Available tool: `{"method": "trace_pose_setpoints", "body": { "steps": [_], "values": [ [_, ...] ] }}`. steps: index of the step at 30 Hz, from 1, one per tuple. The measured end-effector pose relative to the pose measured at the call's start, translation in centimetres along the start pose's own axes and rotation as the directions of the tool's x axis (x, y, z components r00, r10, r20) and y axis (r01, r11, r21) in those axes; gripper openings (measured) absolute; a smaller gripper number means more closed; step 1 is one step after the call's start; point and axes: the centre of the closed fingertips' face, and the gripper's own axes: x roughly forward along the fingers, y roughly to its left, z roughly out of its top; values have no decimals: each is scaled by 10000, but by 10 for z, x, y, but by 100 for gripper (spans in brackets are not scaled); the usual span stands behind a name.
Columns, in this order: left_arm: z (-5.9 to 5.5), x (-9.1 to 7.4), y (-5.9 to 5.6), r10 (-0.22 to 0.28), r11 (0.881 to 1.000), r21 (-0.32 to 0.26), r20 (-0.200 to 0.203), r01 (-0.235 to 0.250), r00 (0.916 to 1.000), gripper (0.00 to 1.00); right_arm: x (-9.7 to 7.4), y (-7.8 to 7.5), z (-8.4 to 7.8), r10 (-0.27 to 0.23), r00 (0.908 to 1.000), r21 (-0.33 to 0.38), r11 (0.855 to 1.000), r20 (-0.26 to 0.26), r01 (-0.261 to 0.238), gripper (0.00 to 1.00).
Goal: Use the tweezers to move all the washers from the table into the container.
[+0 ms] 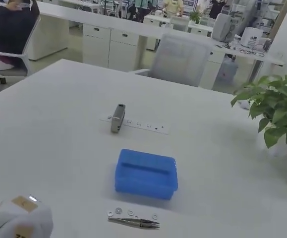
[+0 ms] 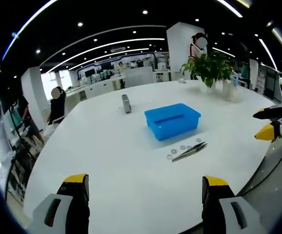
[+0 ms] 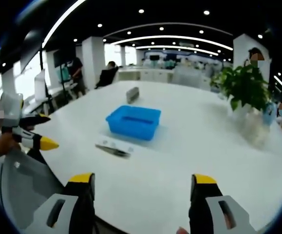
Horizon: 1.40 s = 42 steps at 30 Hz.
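1. While the blue rectangular plastic container (image 1: 145,173) is sitting open-topped on the white table (image 1: 59,124), you are holding the left gripper (image 2: 144,181) well short of it on your side. Its yellow-tipped jaws are spread wide with nothing between them.
2. You are holding the right gripper (image 3: 143,179) equally far back from the container, and its jaws are also standing wide apart and empty.
3. In the left gripper view, the right gripper (image 2: 263,123) is coming in from the right, well apart from the container. In the right gripper view, the left gripper (image 3: 46,130) is coming in from the left, also well apart from it.
4. The small round silver washers (image 1: 131,212) are lying in a short row on the table just in front of the container's near wall. They are close to the container but not touching it.
5. The slim metal tweezers (image 1: 136,223) are lying flat just beyond the washers on the side away from the container, running roughly parallel to its near wall. Neither gripper is touching them.
6. You cannot tell from these views whether anything is lying inside the container.
7. Behind the container, a grey plug adapter (image 1: 117,118) is standing on a flat white power strip (image 1: 148,126).
8. Off to the right of the container, a leafy green potted plant (image 1: 277,109) is standing near the table's edge.
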Motion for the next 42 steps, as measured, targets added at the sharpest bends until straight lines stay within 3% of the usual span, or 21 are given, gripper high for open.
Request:
{"method": "trace_pose_setpoints", "body": {
  "steps": [5,10,13,16,19,25,33,35,36,37,40,41,42],
  "values": [
    [1,-1,-2,-189,9998,-50,-31,189,9998,99,0,-2,0,-13,10000,44,10000,10,13,79],
    [4,-4,-6,-632,9977,-258,-23,631,9980,93,-1,-8,7,-19,9998,518,9987,194,9,78],
    [3,-2,-12,-1022,9946,-200,-321,1016,9942,92,0,-10,14,8,9994,599,9982,338,-28,78],
    [8,-1,-16,-1217,9925,-119,-304,1214,9921,90,4,-8,17,49,9994,440,9990,332,-63,77],
    [11,5,-21,-1551,9879,2,-392,1553,9871,89,9,-7,14,88,9997,384,9992,228,-97,77],
    [16,18,-27,-2236,9722,579,-569,2268,9730,76,16,-3,7,230,9997,364,9991,-94,-227,77],
    [27,40,-35,-3422,9257,1411,-826,3509,9360,40,22,-10,5,228,9991,627,9978,-359,-205,77],
    [28,46,-41,-3875,8957,1936,-1016,4003,9163,34,23,-12,2,214,9988,729,9972,-434,-182,76],
    [29,50,-41,-3892,8910,2069,-1104,4041,9145,31,24,-13,2,211,9987,761,9969,-463,-176,76],
    [30,54,-44,-4056,8744,2382,-1191,4226,9063,29,24,-13,1,211,9986,783,9968,-493,-172,76],
    [29,62,-50,-4364,8446,2725,-1480,4608,8875,26,25,-12,-1,222,9981,831,9964,-572,-174,76],
    [29,66,-54,-4549,8302,2809,-1579,4815,8764,24,25,-12,-2,240,9978,844,9963,-620,-188,76],
    [28,70,-55,-4568,8285,2774,-1677,4865,8736,22,26,-11,-2,253,9976,845,9962,-649,-197,76]
  ]
}}
